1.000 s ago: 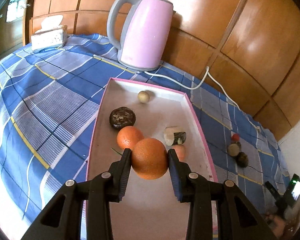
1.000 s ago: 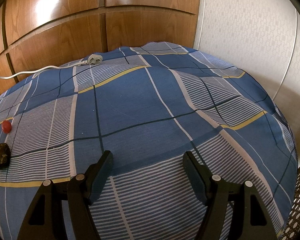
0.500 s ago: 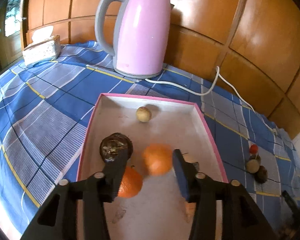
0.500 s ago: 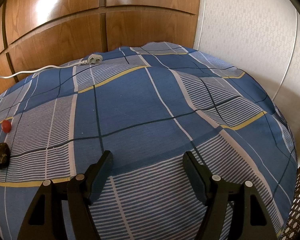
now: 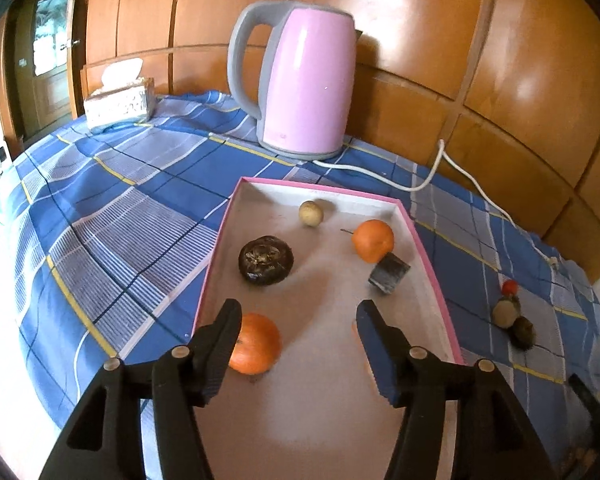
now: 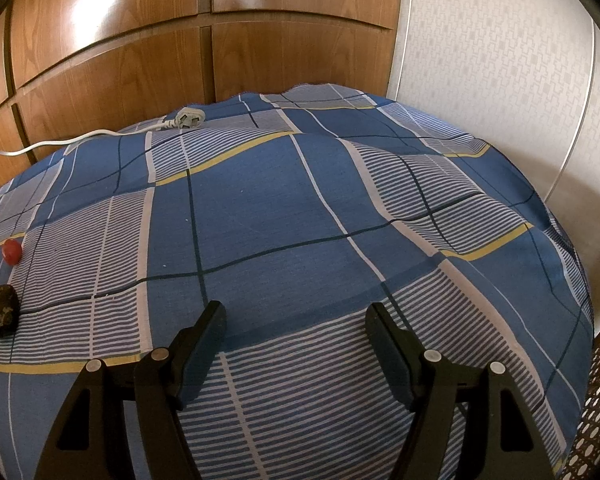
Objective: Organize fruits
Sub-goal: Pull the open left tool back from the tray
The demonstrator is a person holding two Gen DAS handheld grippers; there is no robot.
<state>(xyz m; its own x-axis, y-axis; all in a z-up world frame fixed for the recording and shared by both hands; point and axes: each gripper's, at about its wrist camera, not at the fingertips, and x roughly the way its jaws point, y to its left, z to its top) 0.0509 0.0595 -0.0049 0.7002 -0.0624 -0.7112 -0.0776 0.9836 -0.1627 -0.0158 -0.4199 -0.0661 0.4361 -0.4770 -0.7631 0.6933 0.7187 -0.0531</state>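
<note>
A pink-rimmed tray lies on the blue checked cloth. In it are two oranges, one near the far right wall and one by my left finger, a dark round fruit, a small tan fruit and a cut grey-and-white piece. My left gripper is open and empty above the tray's near part. Outside the tray a red fruit, a tan one and a dark one lie on the cloth. My right gripper is open and empty over the cloth; the red fruit and dark fruit are at its far left.
A pink kettle stands behind the tray, its white cord running right along the wooden wall to a plug. A tissue box sits at the back left. The cloth's edge drops off at the right by a white wall.
My left gripper opened and let go of the orange, which rolled to the tray's far right. The gripper pulled back and up. The right gripper has not moved.
</note>
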